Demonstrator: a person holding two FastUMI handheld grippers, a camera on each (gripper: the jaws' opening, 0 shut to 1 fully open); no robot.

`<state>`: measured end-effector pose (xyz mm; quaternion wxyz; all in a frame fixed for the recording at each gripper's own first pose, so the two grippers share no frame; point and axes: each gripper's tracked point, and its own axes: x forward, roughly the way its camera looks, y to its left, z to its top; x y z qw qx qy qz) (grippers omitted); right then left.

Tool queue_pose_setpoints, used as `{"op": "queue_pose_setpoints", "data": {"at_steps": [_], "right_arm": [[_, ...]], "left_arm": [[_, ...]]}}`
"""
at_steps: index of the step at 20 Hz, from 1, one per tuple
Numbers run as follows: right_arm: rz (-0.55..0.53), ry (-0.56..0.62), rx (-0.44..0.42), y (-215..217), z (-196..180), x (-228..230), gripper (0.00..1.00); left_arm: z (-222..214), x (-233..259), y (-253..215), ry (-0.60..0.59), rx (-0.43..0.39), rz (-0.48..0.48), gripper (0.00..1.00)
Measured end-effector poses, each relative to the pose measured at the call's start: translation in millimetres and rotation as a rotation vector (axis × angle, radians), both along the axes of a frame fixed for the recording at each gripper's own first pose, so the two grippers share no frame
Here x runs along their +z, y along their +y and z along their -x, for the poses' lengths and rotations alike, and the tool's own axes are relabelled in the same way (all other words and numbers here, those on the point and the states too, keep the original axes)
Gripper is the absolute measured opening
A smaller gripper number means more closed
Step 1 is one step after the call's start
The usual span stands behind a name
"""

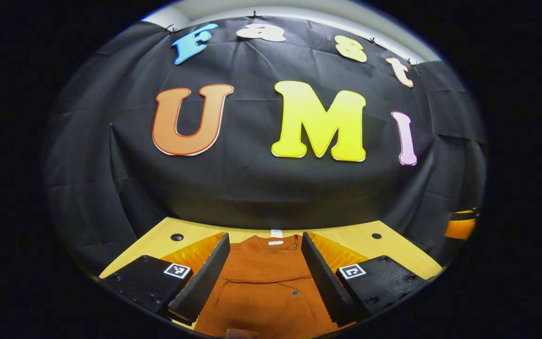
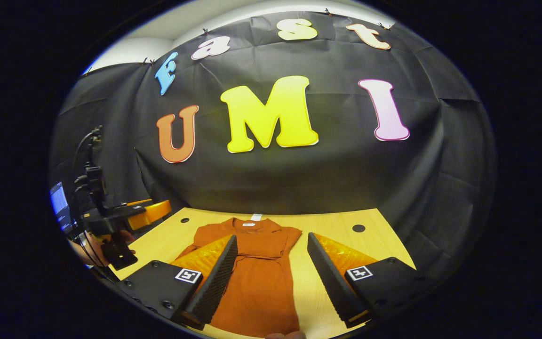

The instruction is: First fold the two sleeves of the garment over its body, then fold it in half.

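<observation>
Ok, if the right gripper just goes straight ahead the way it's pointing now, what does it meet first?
Most likely the orange garment lying flat on the wooden table. The right gripper has its jaws open above the garment's right edge. Farther along that line is the black cloth wall. Depth is hard to judge here.

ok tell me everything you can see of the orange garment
The garment is rust-orange, of soft matte cloth, lying flat on the wooden table, collar toward the booth wall with a white tag at the neck. Both sleeves look already folded over its body; the length is still unfolded. Neither gripper touches it.
</observation>
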<state>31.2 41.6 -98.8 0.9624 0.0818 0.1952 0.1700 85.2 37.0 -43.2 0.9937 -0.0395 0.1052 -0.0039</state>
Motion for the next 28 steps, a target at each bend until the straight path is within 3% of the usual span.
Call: {"op": "queue_pose_setpoints", "data": {"at_steps": [5, 9, 14, 19, 21, 23, 28], "right_arm": [[0.022, 0.021, -0.009, 0.9, 4.4, -9.1, 0.96], [0.032, 0.069, 0.006, -6.5, 13.1, -25.6, 0.96], [0.116, 0.24, 0.036, -33.2, 52.0, -101.2, 0.96], [0.162, 0.48, 0.01, -57.3, 114.6, -196.1, 0.97], [0.196, 0.539, 0.001, -59.9, 128.1, -223.9, 0.94], [0.216, 0.582, -0.018, -62.5, 135.1, -245.5, 0.97], [0.253, 0.665, -0.044, -56.9, 142.1, -282.1, 0.94]], "left_arm": [[38.1, -2.8, 39.4, 0.012, 0.033, 0.019, 0.98], [71.2, -44.9, 46.8, 0.125, -0.046, 0.058, 0.99], [140.5, -154.3, 71.3, 0.44, -0.11, 0.074, 0.99], [220.8, -242.0, 81.5, 0.692, -0.101, 0.223, 0.99], [223.2, -257.8, 81.4, 0.73, -0.086, 0.239, 0.99], [230.5, -269.8, 85.5, 0.754, -0.073, 0.229, 0.99], [227.5, -271.8, 83.1, 0.745, -0.051, 0.209, 0.98]]}}
